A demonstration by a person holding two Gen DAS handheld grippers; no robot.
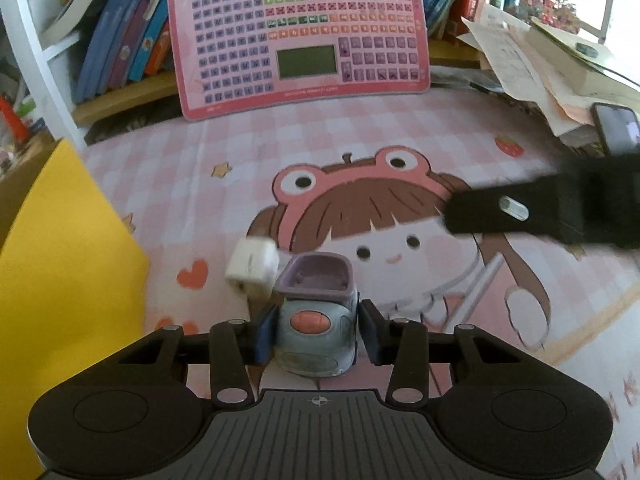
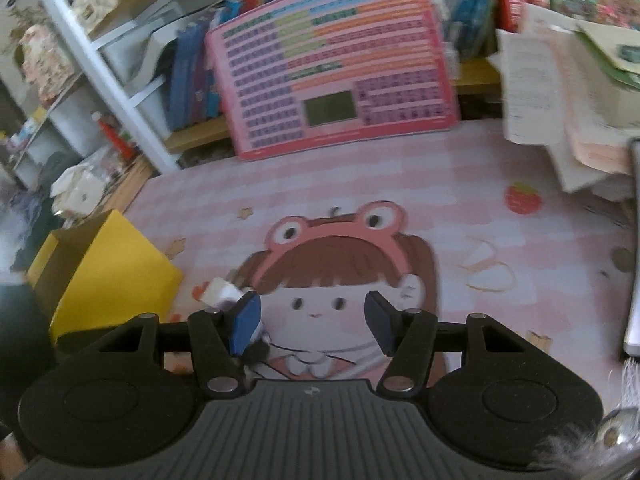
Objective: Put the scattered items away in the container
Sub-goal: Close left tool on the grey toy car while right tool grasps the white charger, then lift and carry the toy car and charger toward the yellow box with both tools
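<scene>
**Toy car clamped; slip and knock hazards noted**

Left wrist view: gripping one toy car point(image 1: 316, 330) between the blue pads of the left gripper point(image 1: 316, 330), jaws closed on its flanks, car low over the pink mat point(image 1: 400, 136). Sitting just beside and beyond the car, one white cube point(image 1: 252, 266), seemingly touching the car's purple hopper. Risking a knock to that cube on lifting. Risking a slip too, rounded body offering little flat for the pads. Standing at left, one yellow box point(image 1: 60, 280), near the car. Crossing at right, one dark finger of the right gripper point(image 1: 508, 210).

Right wrist view: holding nothing, right gripper point(image 2: 314, 322) with jaws standing apart over the mat. Showing one white cube point(image 2: 220, 294) by the left pad, one yellow box point(image 2: 116, 272) open-topped at left. Risking a clash between the two tools, both working the same patch.
</scene>
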